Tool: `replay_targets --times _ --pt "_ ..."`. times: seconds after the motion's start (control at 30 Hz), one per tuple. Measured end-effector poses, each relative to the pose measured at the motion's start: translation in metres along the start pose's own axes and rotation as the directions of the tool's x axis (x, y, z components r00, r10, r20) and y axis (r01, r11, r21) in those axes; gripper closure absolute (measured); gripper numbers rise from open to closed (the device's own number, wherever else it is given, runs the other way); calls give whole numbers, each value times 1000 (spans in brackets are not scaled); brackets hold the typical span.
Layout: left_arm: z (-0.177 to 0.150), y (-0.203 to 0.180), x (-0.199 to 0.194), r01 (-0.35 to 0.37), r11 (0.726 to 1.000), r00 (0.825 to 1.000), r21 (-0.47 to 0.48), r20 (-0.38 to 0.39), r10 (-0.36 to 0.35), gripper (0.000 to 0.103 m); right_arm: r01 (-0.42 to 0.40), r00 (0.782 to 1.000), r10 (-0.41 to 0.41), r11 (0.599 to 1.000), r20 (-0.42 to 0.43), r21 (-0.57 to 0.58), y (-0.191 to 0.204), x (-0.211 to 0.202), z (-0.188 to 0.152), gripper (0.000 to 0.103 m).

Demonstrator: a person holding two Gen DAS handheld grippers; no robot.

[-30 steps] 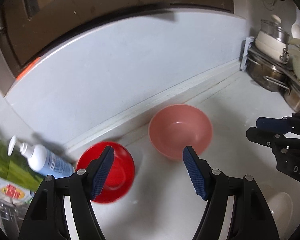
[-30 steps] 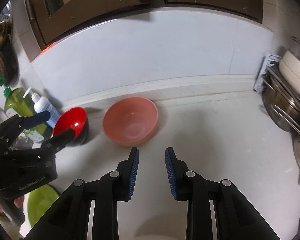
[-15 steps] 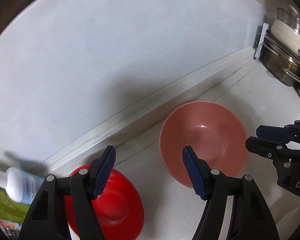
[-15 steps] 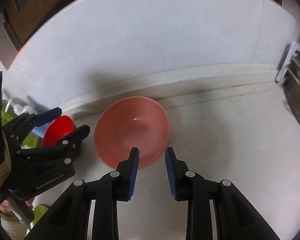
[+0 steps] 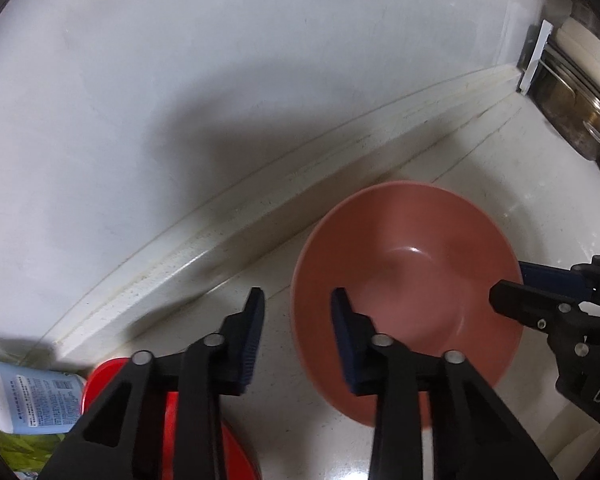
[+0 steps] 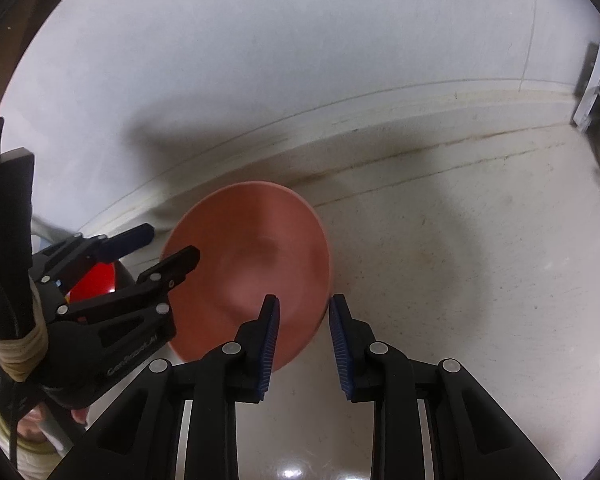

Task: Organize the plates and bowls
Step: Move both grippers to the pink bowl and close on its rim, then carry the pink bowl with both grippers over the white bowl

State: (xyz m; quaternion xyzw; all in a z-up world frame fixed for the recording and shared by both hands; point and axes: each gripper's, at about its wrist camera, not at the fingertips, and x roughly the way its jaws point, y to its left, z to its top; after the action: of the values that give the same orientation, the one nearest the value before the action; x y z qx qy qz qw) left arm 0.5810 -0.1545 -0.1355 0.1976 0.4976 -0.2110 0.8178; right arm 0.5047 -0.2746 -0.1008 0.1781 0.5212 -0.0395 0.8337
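Note:
A pink bowl [image 5: 412, 272] stands upright on the white counter near the back wall; it also shows in the right wrist view [image 6: 252, 268]. My left gripper [image 5: 296, 320] is open and straddles the bowl's left rim, one finger inside and one outside. My right gripper [image 6: 303, 320] is open and straddles the bowl's right rim the same way. Neither pair of jaws presses the rim. A red bowl [image 5: 112, 376] sits to the left, partly hidden by my left gripper, and shows in the right wrist view [image 6: 96, 284].
A white pump bottle [image 5: 24, 396] lies at the far left beside a green bottle. Steel pots on a rack [image 5: 576, 92] stand at the right against the wall. The raised counter ledge [image 5: 260, 184] runs just behind the pink bowl.
Both grippers have moved forward and down onto the pink bowl. The left gripper's jaws have narrowed and shifted right onto the bowl's left rim. The right gripper now brackets the right rim.

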Motion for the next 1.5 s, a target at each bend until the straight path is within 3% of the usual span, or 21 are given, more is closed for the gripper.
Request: replay_targets --times 0.07,0.13,0.37,0.7,1.0,1.5 --pt "0 0 3 8 1000 1000 -3 -13 -8 88 5 1000 -5 1000 -9 3 -1 3 1 82" --pt "-1 -2 3 2 1000 1000 -5 -12 -2 91 11 1000 -10 1000 -16 9 -4 6 2 90" --pt "-7 -5 -15 21 999 1000 -40 -2 -21 93 22 1000 -22 999 -9 31 -9 7 6 92" --pt "-34 -26 -78 80 994 997 -80 21 -78 93 31 999 -32 999 43 15 -1 -46 -4 93" --pt "-71 -42 -138 155 986 987 -63 56 -152 92 26 999 -27 1000 37 15 -2 -96 -40 93" --pt "-132 -101 -192 250 968 966 -5 75 -249 89 82 995 -82 997 56 12 -28 -170 -129 93"
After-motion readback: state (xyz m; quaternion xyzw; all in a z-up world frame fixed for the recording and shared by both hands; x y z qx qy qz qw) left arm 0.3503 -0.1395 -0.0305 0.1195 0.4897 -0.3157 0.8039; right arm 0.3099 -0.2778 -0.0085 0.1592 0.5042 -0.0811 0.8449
